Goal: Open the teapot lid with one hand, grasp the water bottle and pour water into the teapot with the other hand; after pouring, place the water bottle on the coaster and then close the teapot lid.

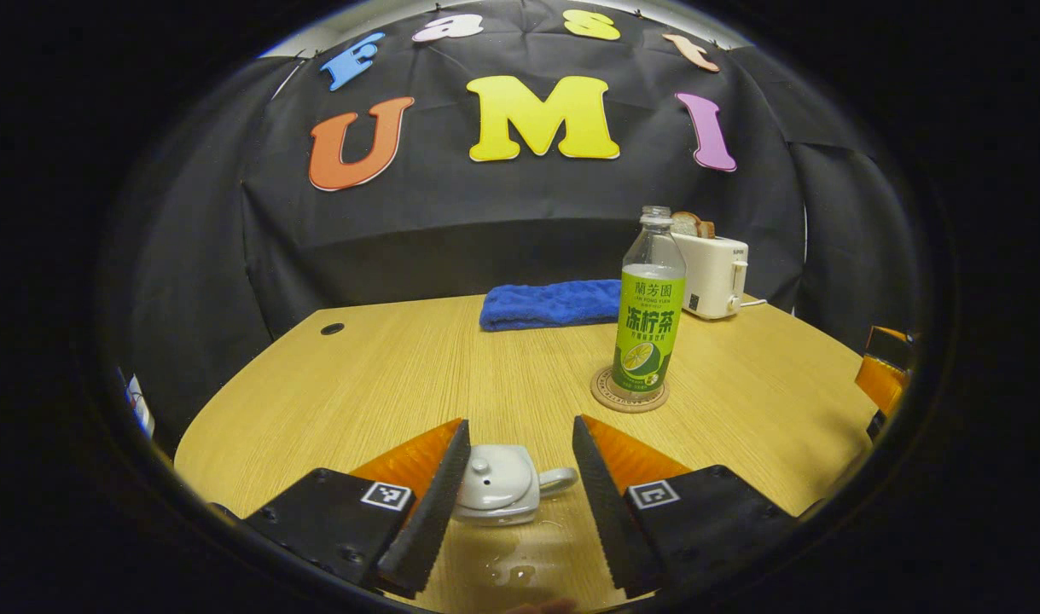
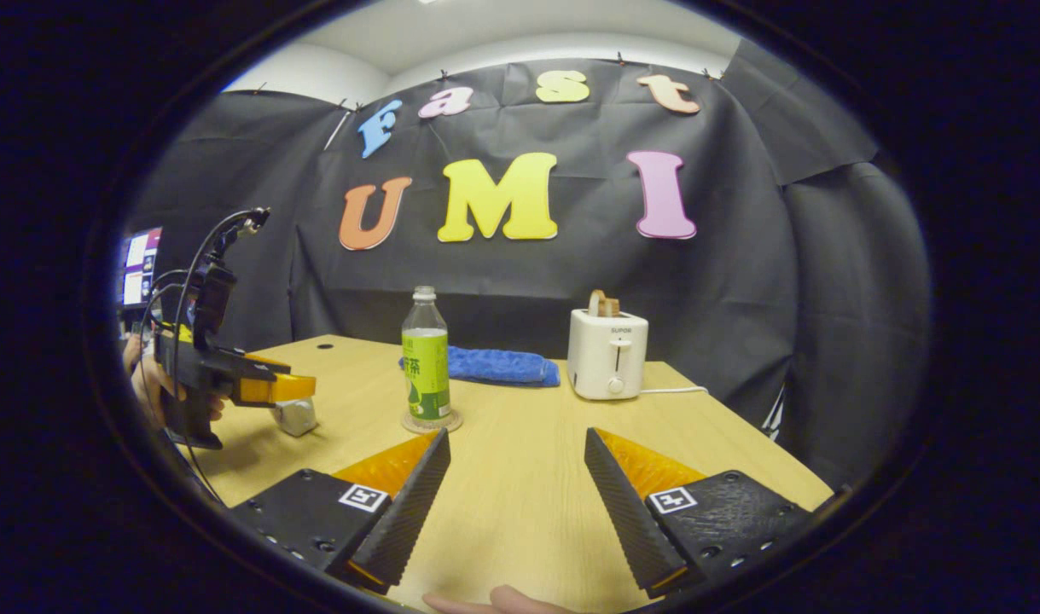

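In the left gripper view the small white teapot sits low between the fingers of my left gripper, which is open and above it. Its knobbed lid lies on the pot. The clear bottle with a green label stands upright and uncapped on the round coaster, right of centre. In the right gripper view my right gripper hangs open over bare table, holding nothing. The bottle stands on its coaster ahead of it. At the left, a hand holds the left gripper over the teapot.
A folded blue towel lies at the back of the wooden table. A white toaster with bread in it stands at the back right, its cord trailing right. A cable hole is at the back left. Black cloth walls the booth.
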